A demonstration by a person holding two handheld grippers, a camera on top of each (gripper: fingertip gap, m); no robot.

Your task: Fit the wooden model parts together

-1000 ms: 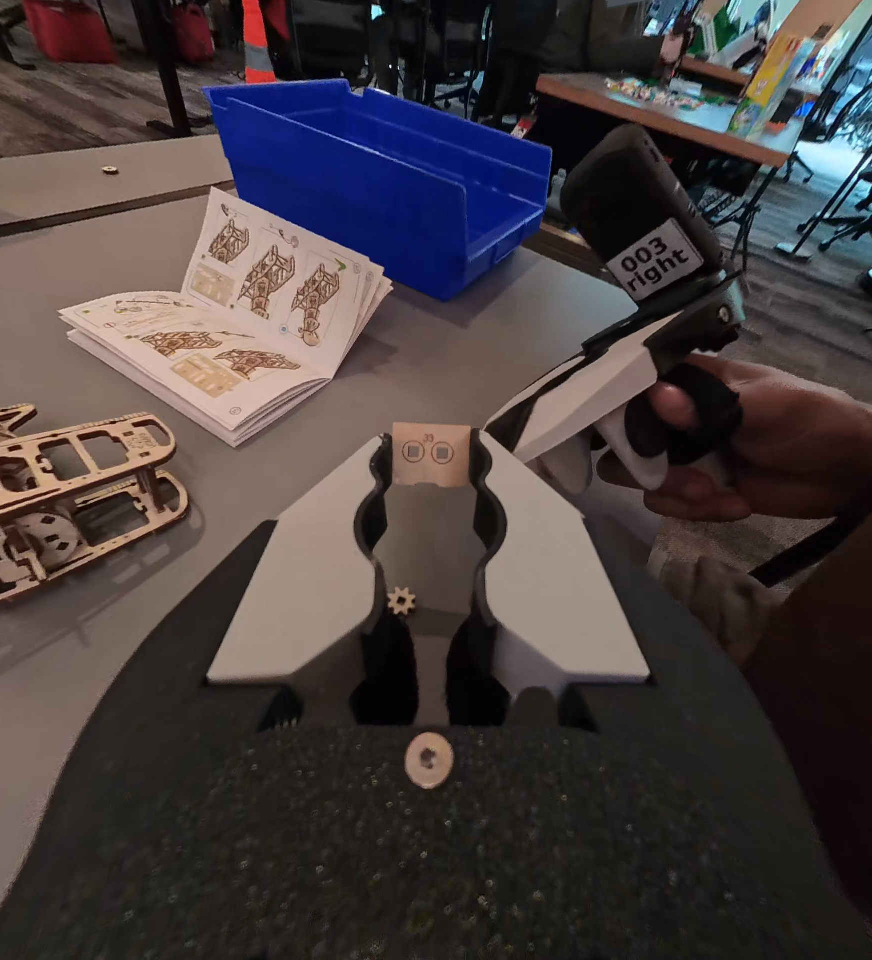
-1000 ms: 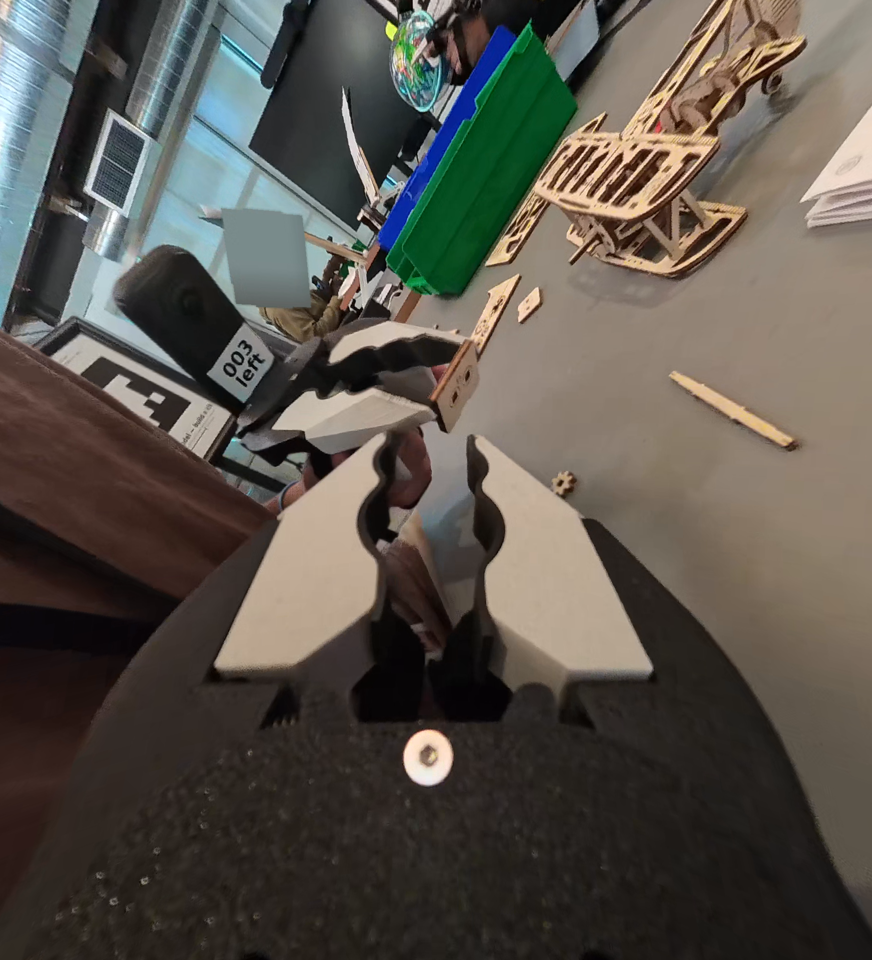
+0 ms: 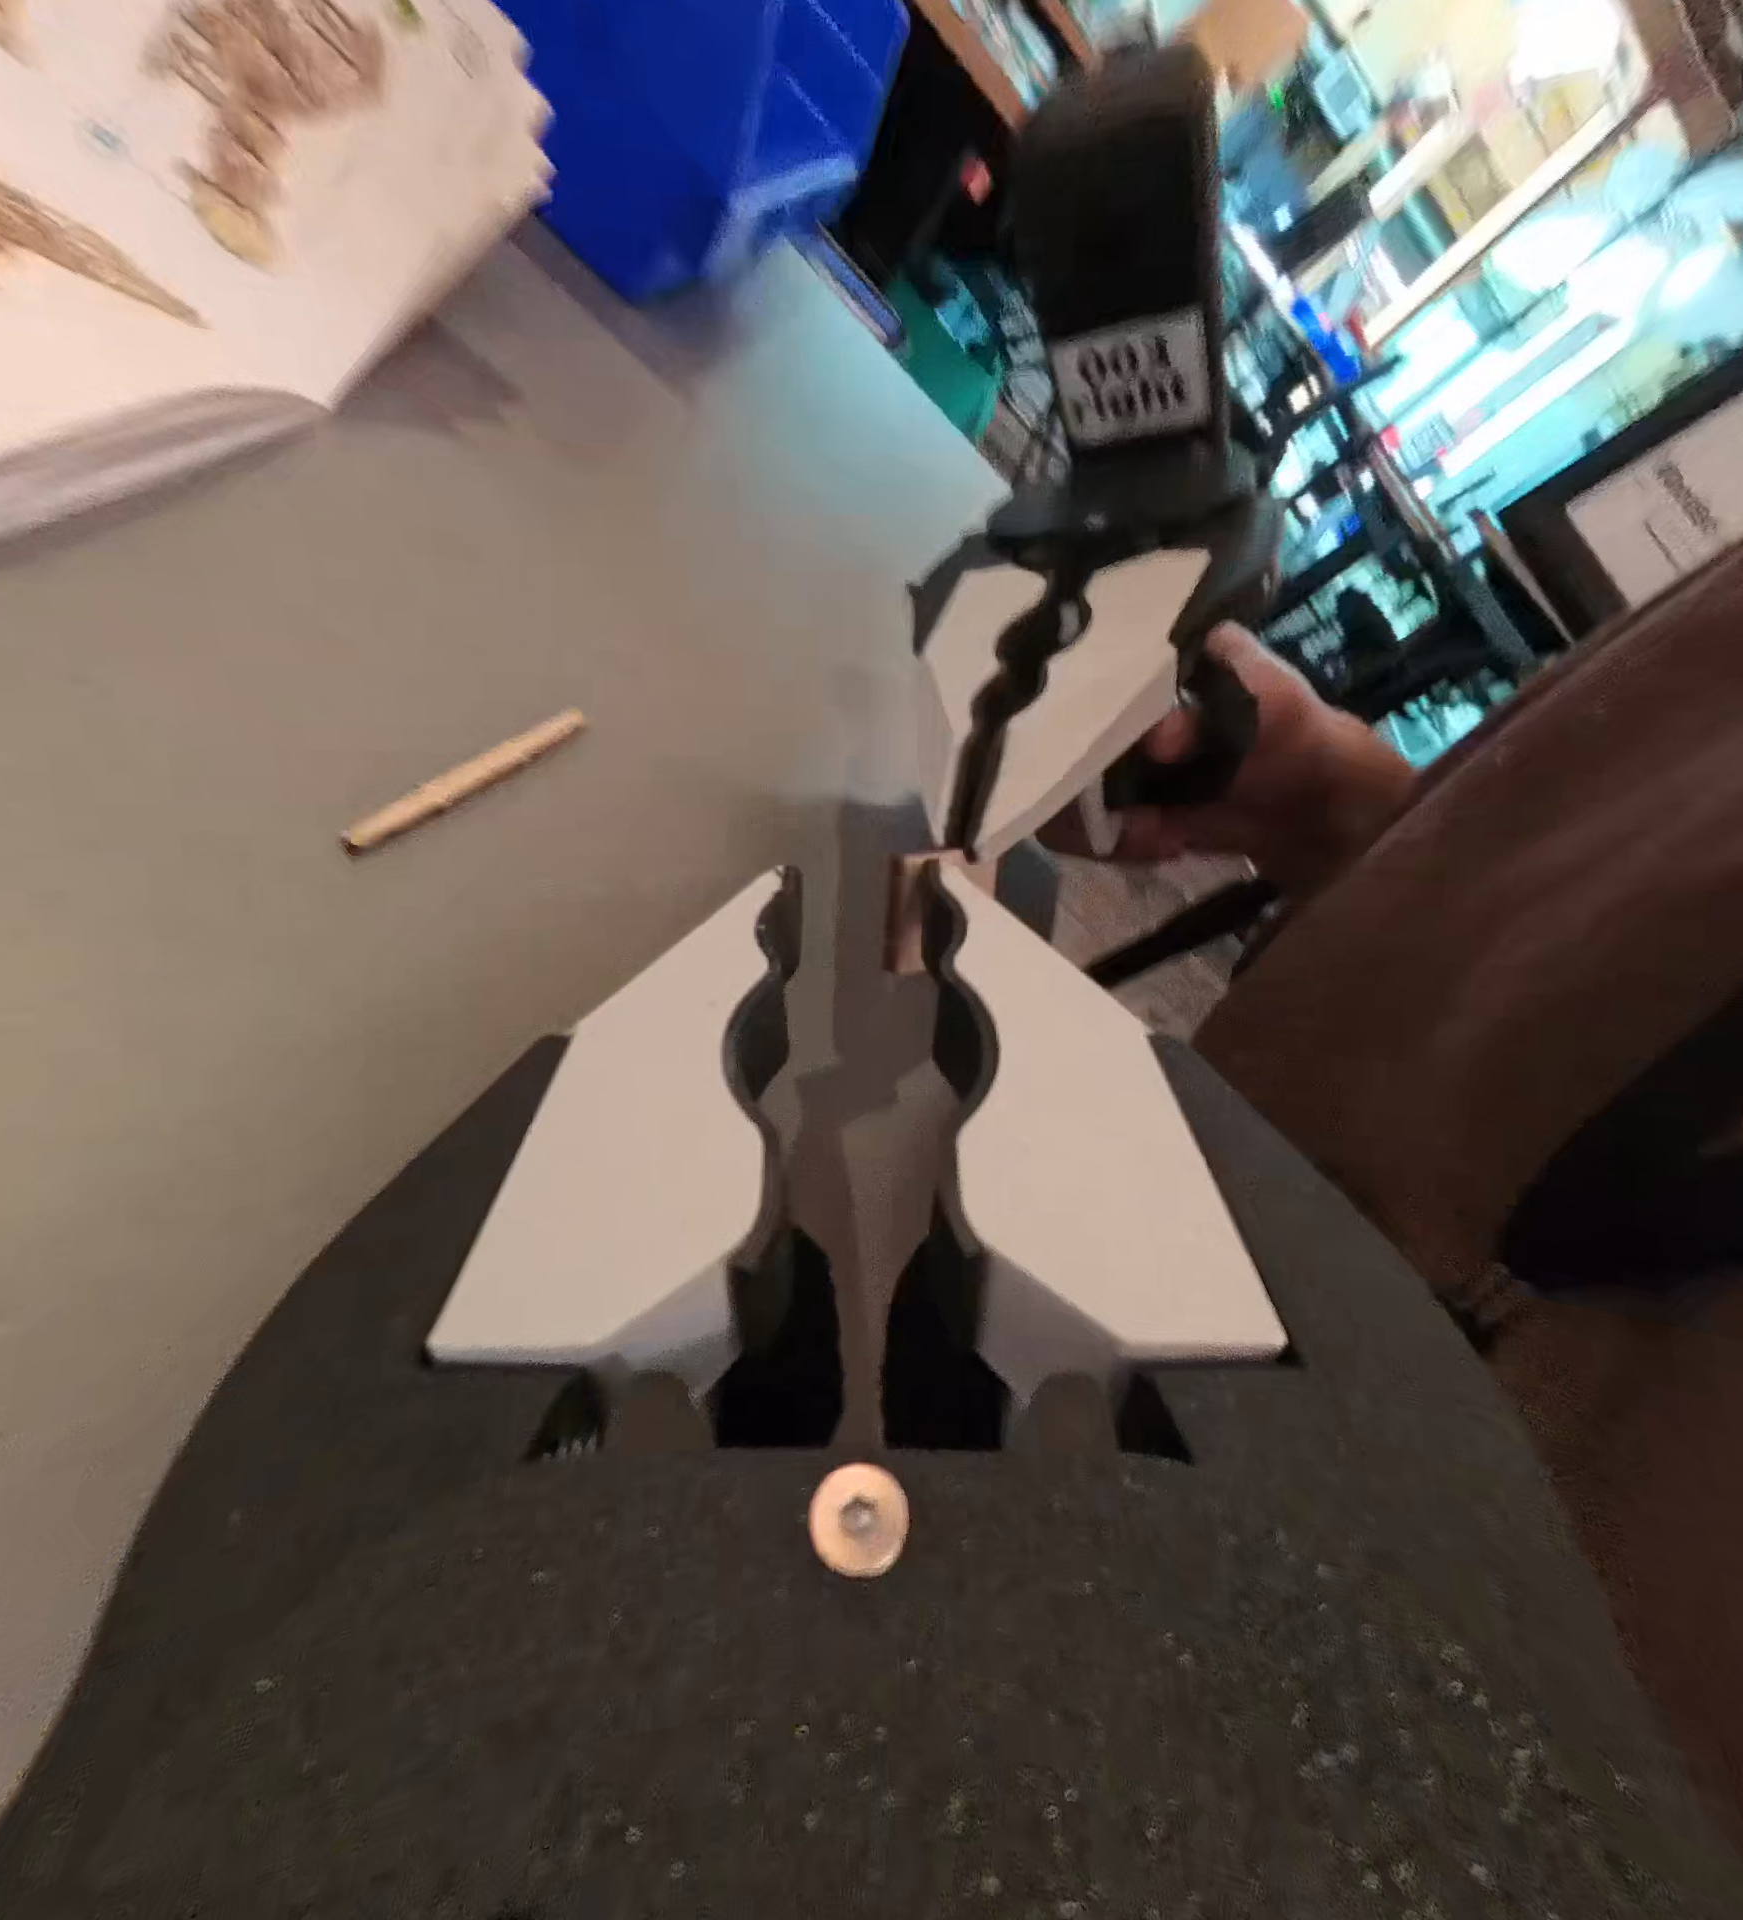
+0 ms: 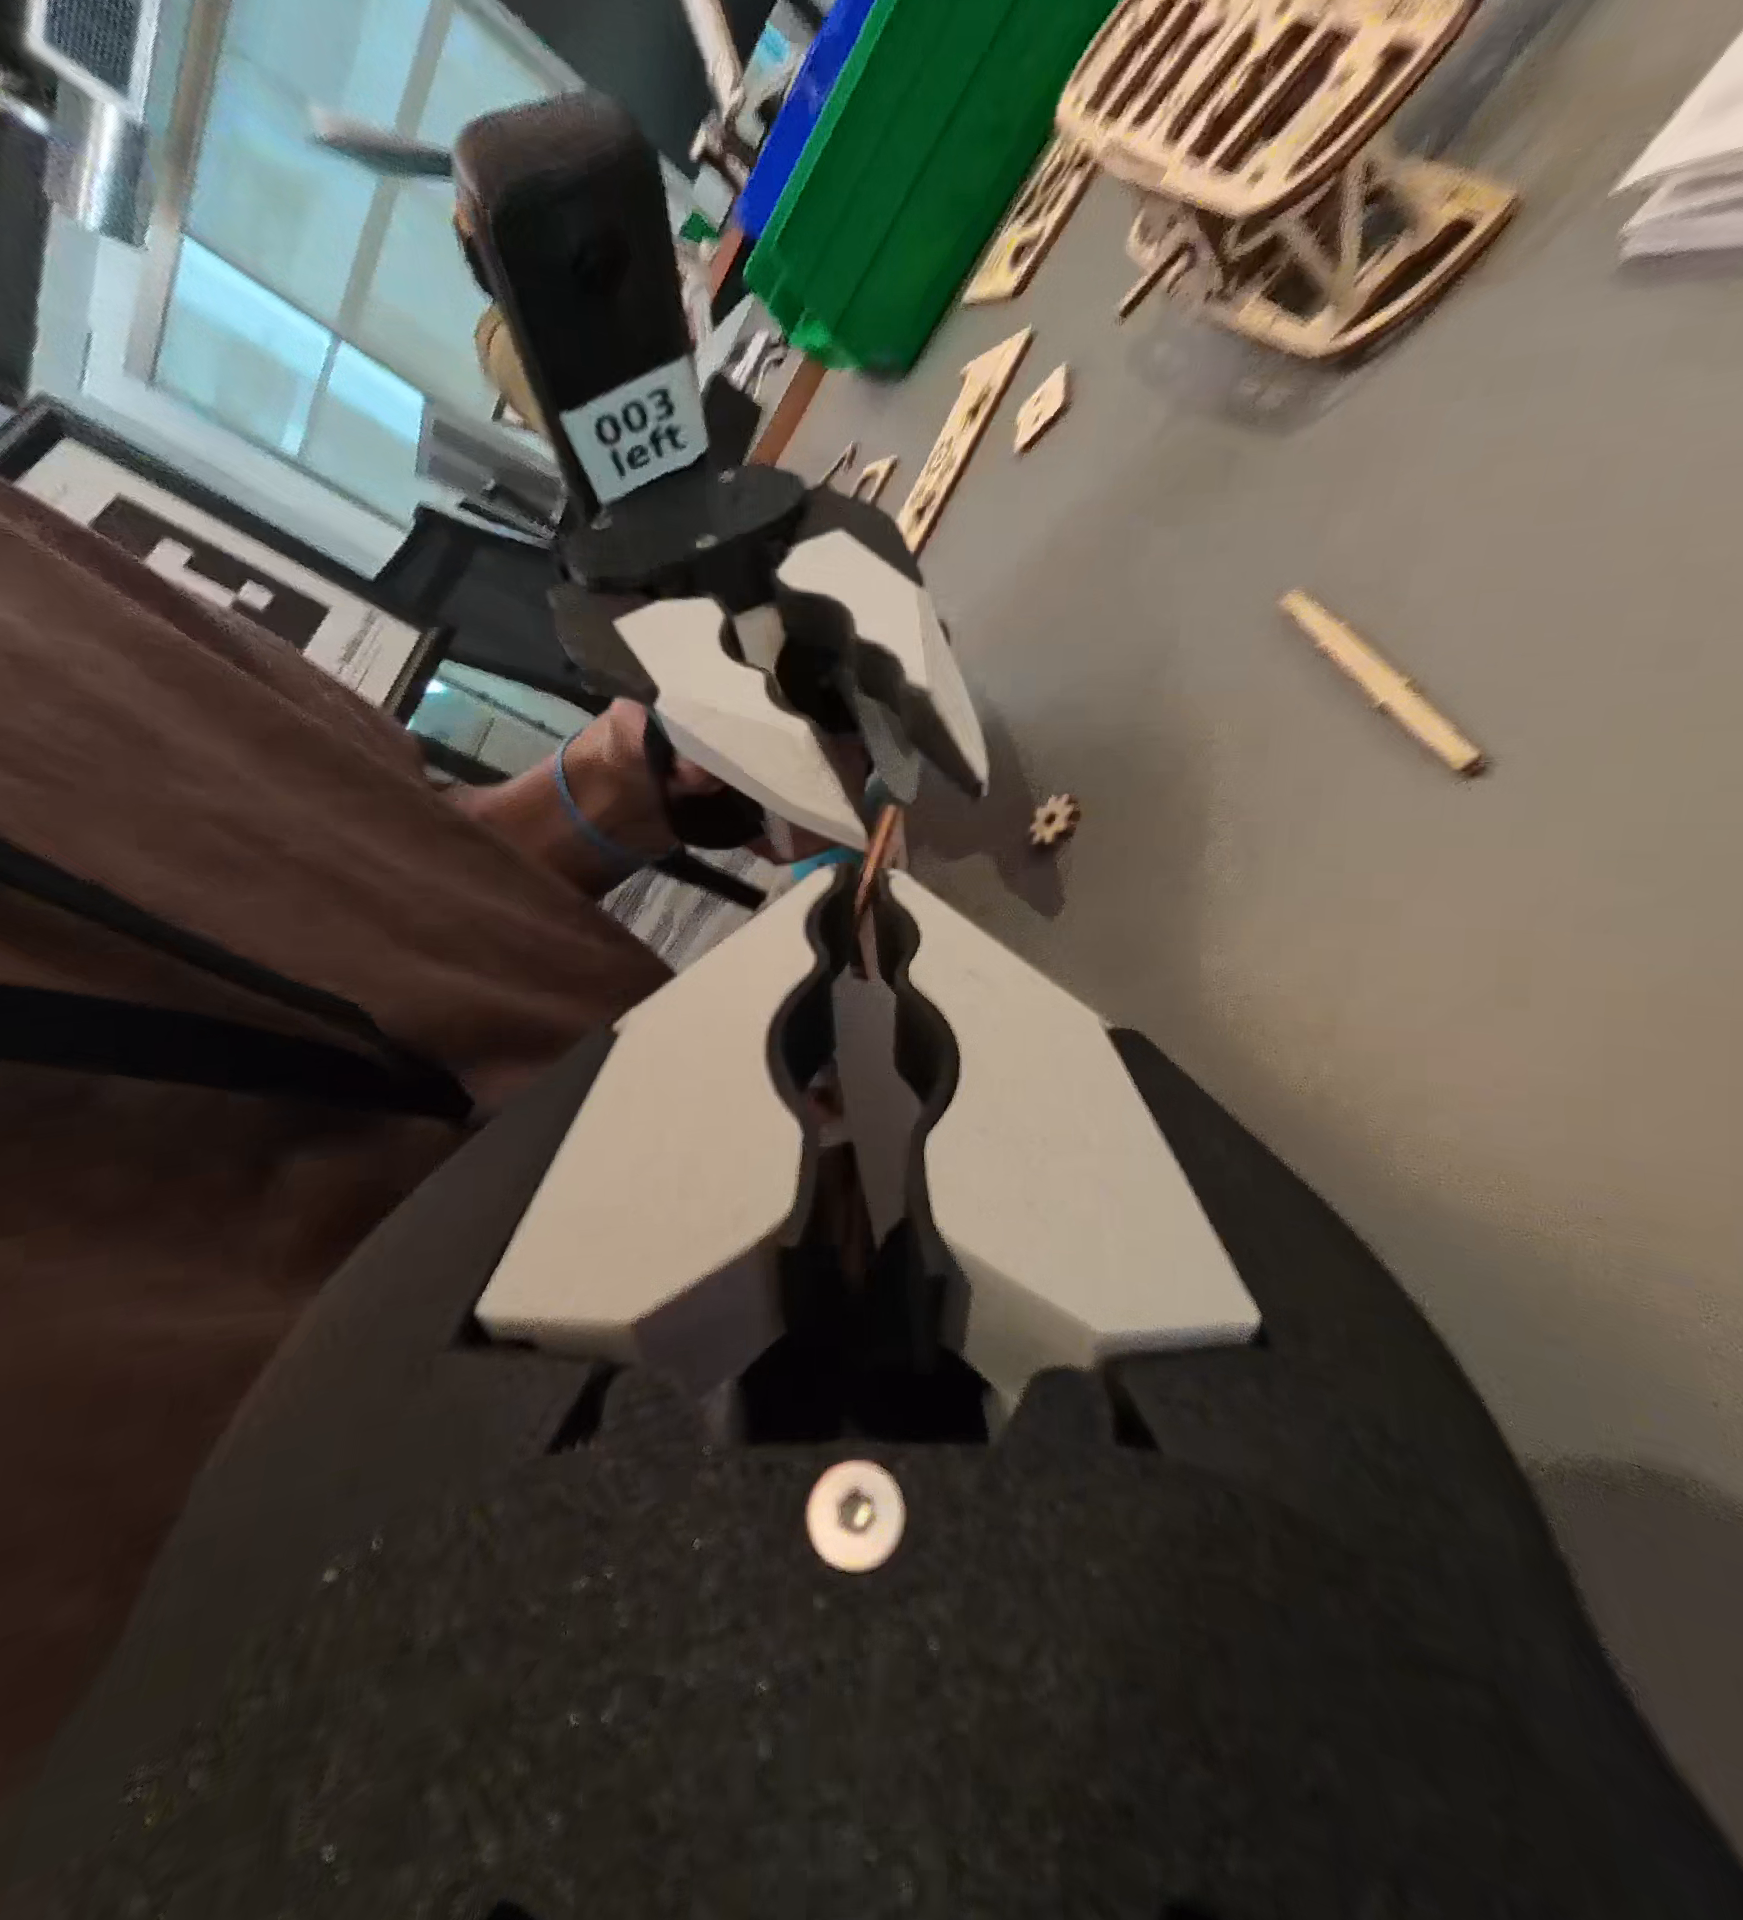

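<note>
Gripping a small flat wooden piece (image 4: 872,904) edge-on between its nearly closed tips, the right gripper (image 4: 872,899) is meeting the left gripper (image 3: 851,883) tip to tip above the near edge of the grey table (image 3: 223,935). The left gripper's jaws are standing apart, the piece (image 3: 906,914) lying against its right finger only. A wooden stick (image 4: 1381,681) and a tiny gear (image 4: 1054,819) are lying further right, the half-built wooden frame (image 4: 1282,197) beyond.

Small flat wooden plate (image 3: 906,925) edge-on between both tongs' tips.
</note>
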